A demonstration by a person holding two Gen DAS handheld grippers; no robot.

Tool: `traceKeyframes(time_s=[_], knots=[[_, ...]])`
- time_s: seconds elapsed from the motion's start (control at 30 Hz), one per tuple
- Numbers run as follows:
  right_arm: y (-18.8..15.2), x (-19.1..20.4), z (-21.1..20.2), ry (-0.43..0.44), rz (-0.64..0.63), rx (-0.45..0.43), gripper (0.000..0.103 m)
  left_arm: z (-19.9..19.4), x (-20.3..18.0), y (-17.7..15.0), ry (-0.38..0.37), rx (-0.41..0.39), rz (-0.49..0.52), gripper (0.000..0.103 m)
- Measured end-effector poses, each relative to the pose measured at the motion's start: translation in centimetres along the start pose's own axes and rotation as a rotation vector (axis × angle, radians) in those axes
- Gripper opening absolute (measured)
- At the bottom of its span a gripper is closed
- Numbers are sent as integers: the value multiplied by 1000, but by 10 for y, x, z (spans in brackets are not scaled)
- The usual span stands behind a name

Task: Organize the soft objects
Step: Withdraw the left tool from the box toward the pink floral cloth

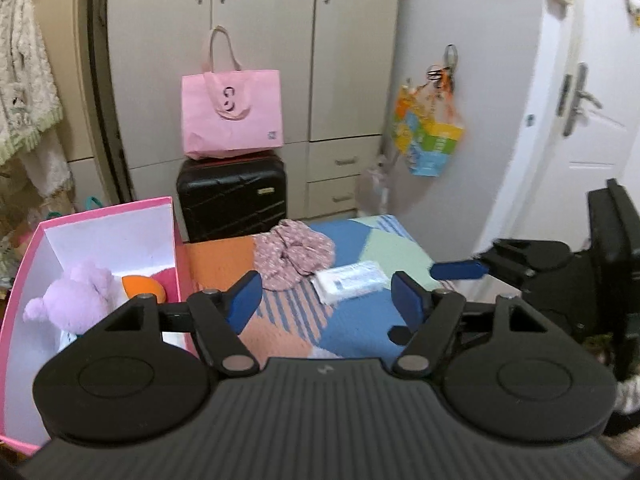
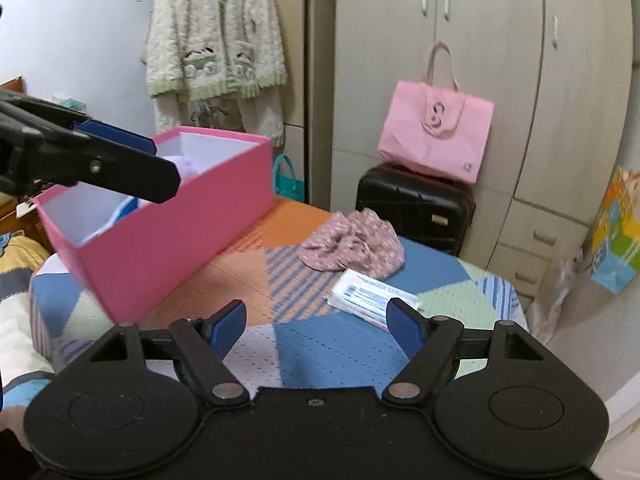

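Both grippers are hovering above a small table covered with a patchwork cloth [image 1: 352, 320] of orange, blue and pale green panels. The left gripper [image 1: 326, 300] is standing with its blue pads apart and nothing between them; the right gripper [image 2: 318, 326] is likewise standing with jaws spread and empty, above a blue panel of the cloth. In the left wrist view the right gripper is showing at the right edge, one blue pad pointing inward over the table. In the right wrist view the left gripper is reaching in from the left, over the open top of the pink box [image 2: 168, 240]. The pink box is sitting on the left part of the table, white inside, and is holding a lilac plush toy [image 1: 76, 300] with an orange item [image 1: 142, 286] just beside it. A crumpled pink floral cloth [image 1: 294, 254] is lying near the table's far edge, outside the box. A flat white tissue pack [image 1: 352, 282] is lying just beside that cloth, on its near right side; whether the two are touching cannot be told. Behind the table a black suitcase [image 1: 232, 200] is standing with a pink tote bag [image 1: 232, 116] on top, in front of a beige wardrobe [image 1: 260, 40].
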State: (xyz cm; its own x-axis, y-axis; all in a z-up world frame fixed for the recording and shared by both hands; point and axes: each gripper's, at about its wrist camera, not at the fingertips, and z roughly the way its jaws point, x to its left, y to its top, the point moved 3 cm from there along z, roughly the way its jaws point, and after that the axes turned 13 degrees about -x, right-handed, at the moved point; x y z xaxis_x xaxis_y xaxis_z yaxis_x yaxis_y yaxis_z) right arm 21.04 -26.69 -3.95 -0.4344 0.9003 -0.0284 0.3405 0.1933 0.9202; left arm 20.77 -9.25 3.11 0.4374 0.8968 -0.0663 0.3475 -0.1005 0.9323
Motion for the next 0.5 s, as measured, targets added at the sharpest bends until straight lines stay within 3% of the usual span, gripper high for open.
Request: traceKeyframes(time_s=[0.37, 0.5], knots=[[-26, -37, 59, -75, 81, 17, 83, 76, 6, -8, 47, -5, -122, 70], [-35, -50, 78, -82, 144, 19, 83, 101, 9, -23, 93, -23, -90, 72]])
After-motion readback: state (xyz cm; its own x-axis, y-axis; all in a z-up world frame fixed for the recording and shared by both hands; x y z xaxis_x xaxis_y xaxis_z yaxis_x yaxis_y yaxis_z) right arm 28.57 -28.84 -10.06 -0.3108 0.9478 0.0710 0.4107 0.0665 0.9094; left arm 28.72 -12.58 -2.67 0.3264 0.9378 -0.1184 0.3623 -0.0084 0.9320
